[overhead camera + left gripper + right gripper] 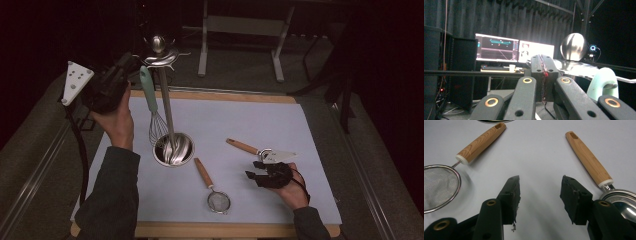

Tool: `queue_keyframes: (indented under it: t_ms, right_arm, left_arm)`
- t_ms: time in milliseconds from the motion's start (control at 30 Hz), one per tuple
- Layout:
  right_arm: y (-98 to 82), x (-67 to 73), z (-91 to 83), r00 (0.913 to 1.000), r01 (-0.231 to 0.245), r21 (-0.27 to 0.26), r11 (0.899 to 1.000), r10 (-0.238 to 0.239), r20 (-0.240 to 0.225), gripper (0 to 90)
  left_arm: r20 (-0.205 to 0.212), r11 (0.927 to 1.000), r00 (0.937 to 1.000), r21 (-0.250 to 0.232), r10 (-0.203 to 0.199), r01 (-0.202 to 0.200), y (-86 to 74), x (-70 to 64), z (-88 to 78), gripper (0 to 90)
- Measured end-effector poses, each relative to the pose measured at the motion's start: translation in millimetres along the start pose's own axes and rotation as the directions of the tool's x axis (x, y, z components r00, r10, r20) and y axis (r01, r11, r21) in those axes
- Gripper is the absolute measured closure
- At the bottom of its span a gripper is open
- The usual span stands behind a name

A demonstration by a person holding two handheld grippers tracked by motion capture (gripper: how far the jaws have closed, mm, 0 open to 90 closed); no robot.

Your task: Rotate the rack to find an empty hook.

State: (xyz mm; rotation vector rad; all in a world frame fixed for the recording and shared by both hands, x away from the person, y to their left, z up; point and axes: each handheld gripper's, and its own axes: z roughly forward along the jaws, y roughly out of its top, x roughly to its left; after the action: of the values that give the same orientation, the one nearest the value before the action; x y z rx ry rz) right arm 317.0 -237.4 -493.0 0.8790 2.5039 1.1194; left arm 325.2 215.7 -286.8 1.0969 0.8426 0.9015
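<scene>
Left gripper (131, 64) is hovering raised beside the top of the utensil stand (166, 107), its jaws pressed together with nothing between them; the left gripper view is showing the pads meeting flat. Just to the right of those jaws the mint whisk handle (603, 83) is hanging from the stand's arm, and the stand's round steel knob (574, 46) is sitting behind and above it, close to the jaws, not touching. The whisk (152, 107) is dangling with its wires near the stand's shiny base dish (173, 149).

Right gripper (253, 170) is resting low on the white mat (280, 125), jaws standing apart, gripping nothing. Left of those jaws in the right gripper view, a mesh strainer with wooden handle (461, 157) is lying flat; right of them, a wooden-handled steel spoon (596, 168) is lying just beside the right jaw. Bare mat is showing between the jaws.
</scene>
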Motion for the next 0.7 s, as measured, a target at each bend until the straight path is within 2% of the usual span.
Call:
queue_keyframes:
  t_ms: [167,200,467,700]
  right_arm:
    - [0.2,0.5,-0.4,1.0,0.007,0.003,1.0,-0.007,0.006,49.3]
    - [0.2,0.3,-0.8,0.9999,0.008,0.002,1.0,-0.008,0.007,49.4]
    - [-0.1,0.2,-0.8,1.0,0.007,0.001,1.0,-0.007,0.007,49.3]
    - [-0.2,-0.4,-1.9,0.9999,0.002,0.001,1.0,-0.002,0.01,49.4]
  left_arm:
    - [-0.021,1.0,0.9998,-0.001,0.003,-0.003,-1.3,0.8,3.5,90.0]
    - [-0.025,1.0,0.9997,0.002,-0.008,0.008,-2.3,2.3,5.2,90.0]
    - [-0.033,0.9993,0.9988,0.013,-0.035,0.035,-5.7,4.9,11.3,90.0]
    - [-0.035,0.9991,0.9989,0.029,-0.031,0.032,-4.8,6.2,14.0,90.0]
